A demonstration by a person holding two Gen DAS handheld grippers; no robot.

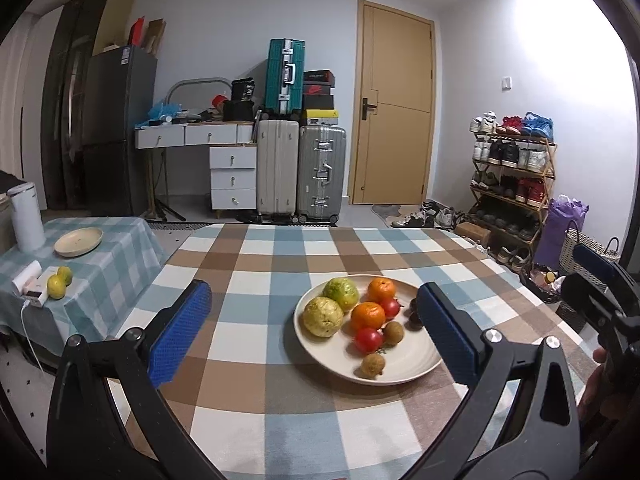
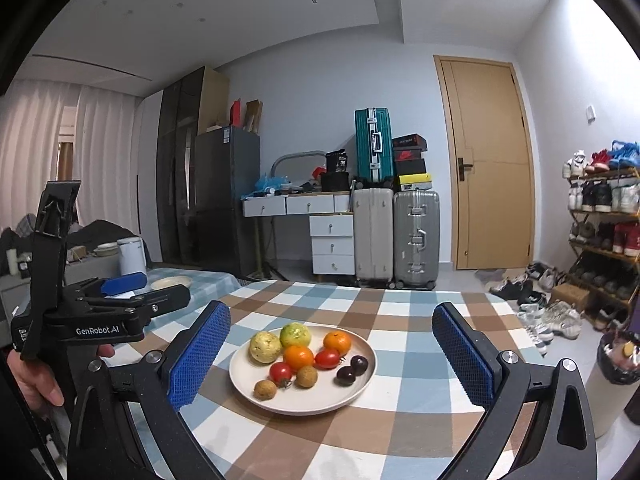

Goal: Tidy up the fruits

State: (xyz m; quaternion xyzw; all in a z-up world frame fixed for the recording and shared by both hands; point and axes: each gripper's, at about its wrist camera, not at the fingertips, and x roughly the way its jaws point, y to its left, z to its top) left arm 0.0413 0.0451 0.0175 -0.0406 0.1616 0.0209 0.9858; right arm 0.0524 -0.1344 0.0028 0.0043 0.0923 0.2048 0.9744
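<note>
A cream plate (image 1: 416, 364) (image 2: 360, 384) of fruit sits on the checked table. On it lie two yellow-green guavas (image 1: 323, 316) (image 2: 265, 346), two oranges (image 1: 368, 315) (image 2: 298, 357), two red tomatoes (image 1: 368, 340) (image 2: 280, 373), two brown longans (image 1: 373, 365) (image 2: 265, 389) and two dark plums (image 2: 352, 369). My left gripper (image 1: 316, 332) is open, held above the near side of the table, its right finger partly covering the plums. My right gripper (image 2: 332, 360) is open too, with the plate framed between its blue pads. Nothing is held.
A low side table (image 1: 112, 264) to the left carries an empty cream dish (image 1: 78, 241), two limes (image 1: 60, 282), a white kettle (image 1: 26, 216) and a white device with a cable. Suitcases, drawers, a door and a shoe rack stand behind.
</note>
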